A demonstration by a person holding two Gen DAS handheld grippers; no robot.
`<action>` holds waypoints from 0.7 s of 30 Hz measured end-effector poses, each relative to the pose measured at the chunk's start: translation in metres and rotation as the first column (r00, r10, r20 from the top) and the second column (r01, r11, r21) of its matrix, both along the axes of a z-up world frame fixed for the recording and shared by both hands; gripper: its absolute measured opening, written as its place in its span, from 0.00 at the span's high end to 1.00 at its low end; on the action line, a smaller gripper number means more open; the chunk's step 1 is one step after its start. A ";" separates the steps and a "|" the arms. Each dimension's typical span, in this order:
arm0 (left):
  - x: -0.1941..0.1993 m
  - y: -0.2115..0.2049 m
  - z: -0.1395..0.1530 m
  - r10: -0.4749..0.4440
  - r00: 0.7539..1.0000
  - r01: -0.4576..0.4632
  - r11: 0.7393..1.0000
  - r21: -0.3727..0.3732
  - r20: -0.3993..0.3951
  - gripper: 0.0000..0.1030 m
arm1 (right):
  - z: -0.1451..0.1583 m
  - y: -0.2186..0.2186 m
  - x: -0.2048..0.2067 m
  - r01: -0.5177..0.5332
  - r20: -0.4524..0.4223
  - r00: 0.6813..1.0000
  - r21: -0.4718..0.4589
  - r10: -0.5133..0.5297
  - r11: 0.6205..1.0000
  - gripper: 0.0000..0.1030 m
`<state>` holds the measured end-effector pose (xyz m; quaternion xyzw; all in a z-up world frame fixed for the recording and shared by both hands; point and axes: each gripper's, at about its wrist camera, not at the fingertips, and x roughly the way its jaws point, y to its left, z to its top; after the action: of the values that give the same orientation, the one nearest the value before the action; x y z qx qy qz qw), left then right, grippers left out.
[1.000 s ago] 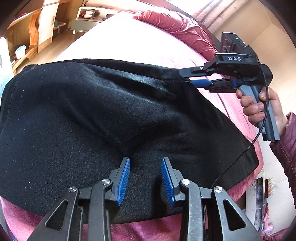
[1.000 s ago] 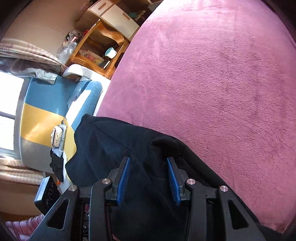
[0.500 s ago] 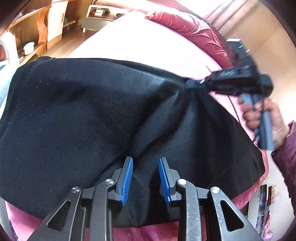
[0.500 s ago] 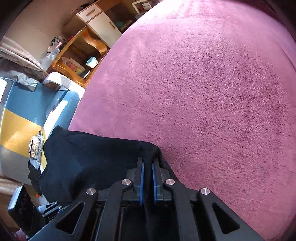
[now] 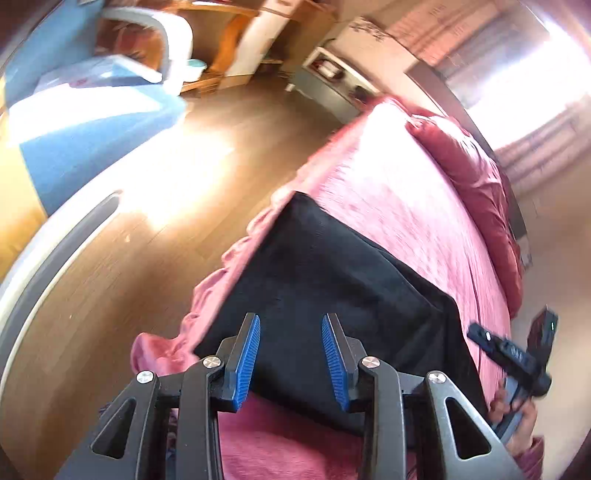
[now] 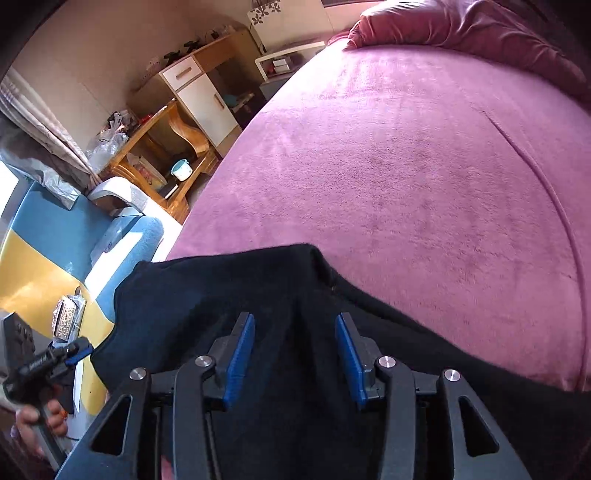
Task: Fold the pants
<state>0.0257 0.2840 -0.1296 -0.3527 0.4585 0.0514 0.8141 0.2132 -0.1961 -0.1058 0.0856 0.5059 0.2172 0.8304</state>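
Observation:
The black pants (image 5: 332, 280) lie folded on the pink bed (image 5: 399, 192), near its left edge. My left gripper (image 5: 291, 360) is open and empty, held above the near edge of the pants. My right gripper (image 6: 294, 360) is open and empty, just above the black pants (image 6: 258, 295). The right gripper also shows in the left wrist view (image 5: 480, 336), at the pants' right edge. The left gripper shows in the right wrist view (image 6: 79, 350), off the pants' left corner.
The pink bed cover (image 6: 406, 166) stretches away beyond the pants, with a red pillow (image 6: 461, 26) at its head. Wooden floor (image 5: 129, 240) lies left of the bed. A blue and yellow chair (image 6: 55, 251) and wooden shelves (image 6: 173, 147) stand beside it.
The right gripper, shut on the pants' edge half a second ago, has opened and let go. The left gripper has lifted and swung left, away from the cloth; the left wrist view is blurred.

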 end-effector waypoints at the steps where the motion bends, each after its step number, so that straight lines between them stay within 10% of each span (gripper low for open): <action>1: -0.007 0.014 -0.006 0.040 0.999 -0.041 0.999 -0.028 -0.016 0.65 | 0.000 -0.001 -0.012 -0.001 0.009 1.000 -0.006 0.001 1.000 0.55; 15: -0.030 0.019 -0.053 0.141 0.982 -0.176 0.928 -0.328 -0.129 0.55 | -0.044 -0.011 -0.118 0.029 -0.043 0.999 -0.071 -0.032 0.997 0.55; 21: -0.025 -0.002 -0.039 0.095 0.987 -0.119 0.974 -0.194 -0.128 0.72 | -0.050 -0.014 -0.125 0.044 -0.055 0.997 -0.074 -0.048 0.996 0.55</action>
<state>0.0008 0.2824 -0.1690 -0.4538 0.4887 0.0695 0.7419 0.0883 -0.2096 -0.1558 0.0730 0.5347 0.1772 0.8230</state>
